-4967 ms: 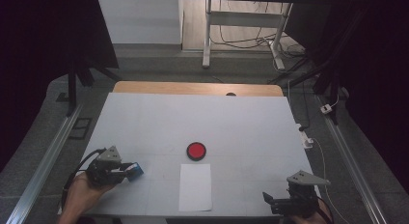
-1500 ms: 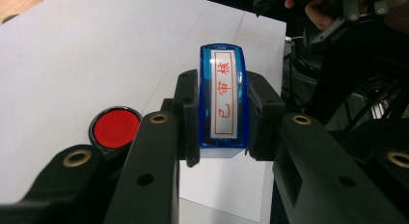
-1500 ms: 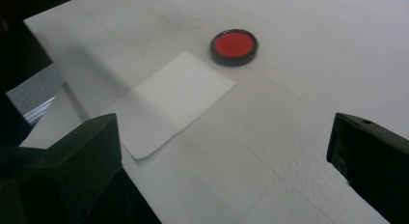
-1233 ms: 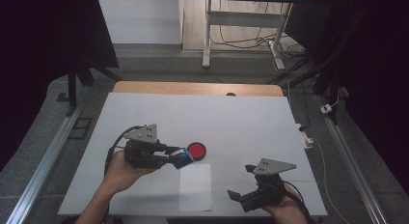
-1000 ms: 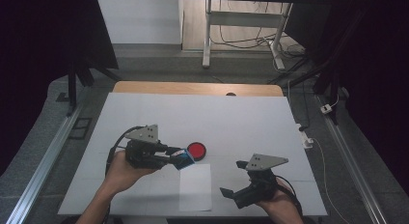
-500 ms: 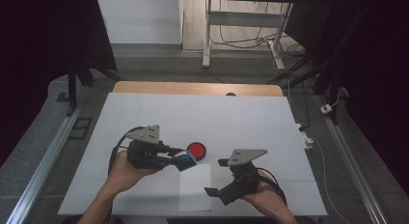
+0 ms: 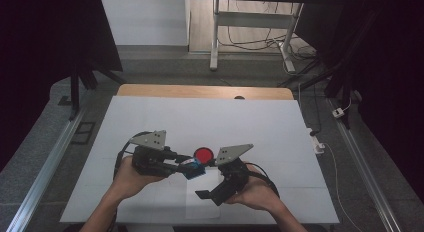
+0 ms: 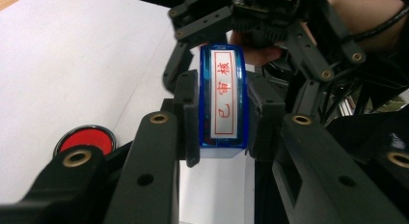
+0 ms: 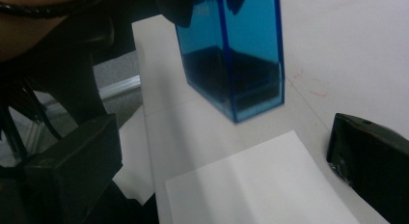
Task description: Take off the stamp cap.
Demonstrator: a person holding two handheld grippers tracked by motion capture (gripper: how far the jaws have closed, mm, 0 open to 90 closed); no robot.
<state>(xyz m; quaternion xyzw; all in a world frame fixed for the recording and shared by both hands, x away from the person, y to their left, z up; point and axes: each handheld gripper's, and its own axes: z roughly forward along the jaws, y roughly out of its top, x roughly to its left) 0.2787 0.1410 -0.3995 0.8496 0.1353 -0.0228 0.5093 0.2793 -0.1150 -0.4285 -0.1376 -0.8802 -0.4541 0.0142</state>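
A translucent blue stamp (image 7: pixel 193 169) with a white label of red characters (image 8: pixel 223 103) hangs just above the table, and my left gripper (image 7: pixel 189 166) is shut on its two sides. In the left gripper view the pads (image 8: pixel 188 113) press the stamp's flanks. My right gripper (image 7: pixel 210 185) stands open close to the right of the stamp, low over the white sheet of paper (image 7: pixel 204 208). In the right gripper view the stamp (image 9: pixel 236 55) sits ahead of the spread jaws, beyond the paper (image 9: pixel 260 190). A round red ink pad (image 7: pixel 203 154) lies just behind the stamp.
The white mat (image 7: pixel 150 117) covers the table, with a wooden strip (image 7: pixel 200 91) along its far edge. Metal rails (image 7: pixel 47 167) run down both sides. Cables and a table frame (image 7: pixel 250 27) lie on the floor beyond. The ink pad (image 8: pixel 83 139) sits left of the left jaws.
My right gripper has slid left across the table's front toward the stamp, staying open. The left gripper has kept still with the stamp held.
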